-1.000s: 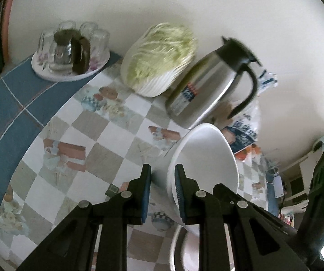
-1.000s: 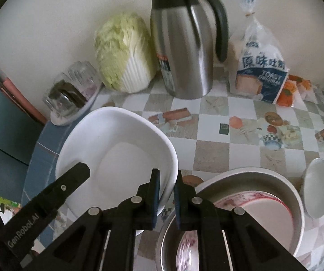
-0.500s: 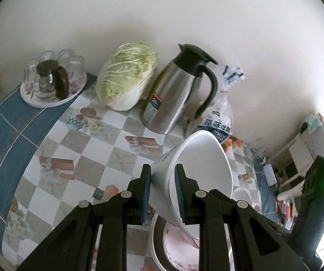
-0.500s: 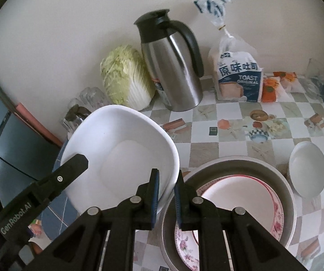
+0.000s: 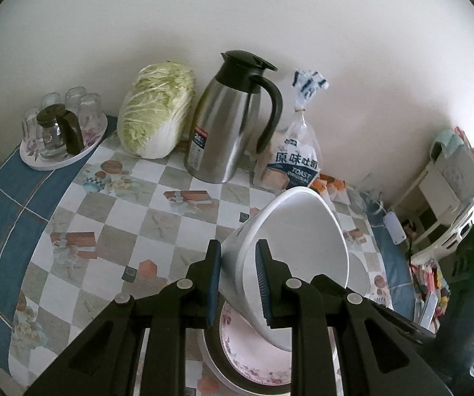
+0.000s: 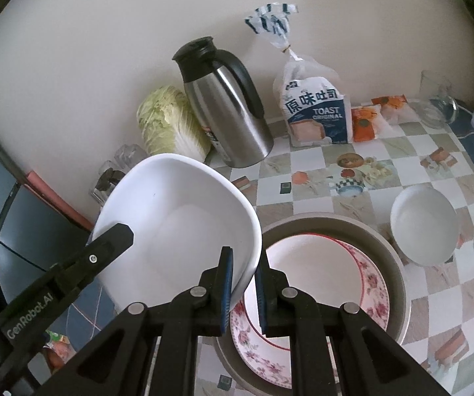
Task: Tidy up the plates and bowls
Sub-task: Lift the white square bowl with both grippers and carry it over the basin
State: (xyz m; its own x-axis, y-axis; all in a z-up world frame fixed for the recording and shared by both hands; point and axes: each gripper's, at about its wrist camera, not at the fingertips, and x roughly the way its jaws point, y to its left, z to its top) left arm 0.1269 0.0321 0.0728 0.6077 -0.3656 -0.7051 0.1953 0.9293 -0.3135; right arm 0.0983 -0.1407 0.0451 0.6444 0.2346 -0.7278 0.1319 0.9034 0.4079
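1. Right wrist view: right gripper (image 6: 242, 288) clamped on the near rim of the large white bowl (image 6: 174, 227); left gripper (image 6: 111, 237) reaches in at the bowl's opposite rim.
2. Left wrist view: left gripper (image 5: 238, 285) pinches the wall of the same large white bowl (image 5: 298, 247). The bowl is tilted and clear of the table, carried between both grippers.
3. Floral plate (image 6: 322, 300) already sits inside the grey basin (image 6: 392, 264), just beside and below the bowl.
4. Small white bowl (image 6: 423, 229) rests alone on the checked tablecloth (image 6: 435, 323), right of the basin.
5. Judgement: partway. Large bowl not yet set down; small bowl untouched.
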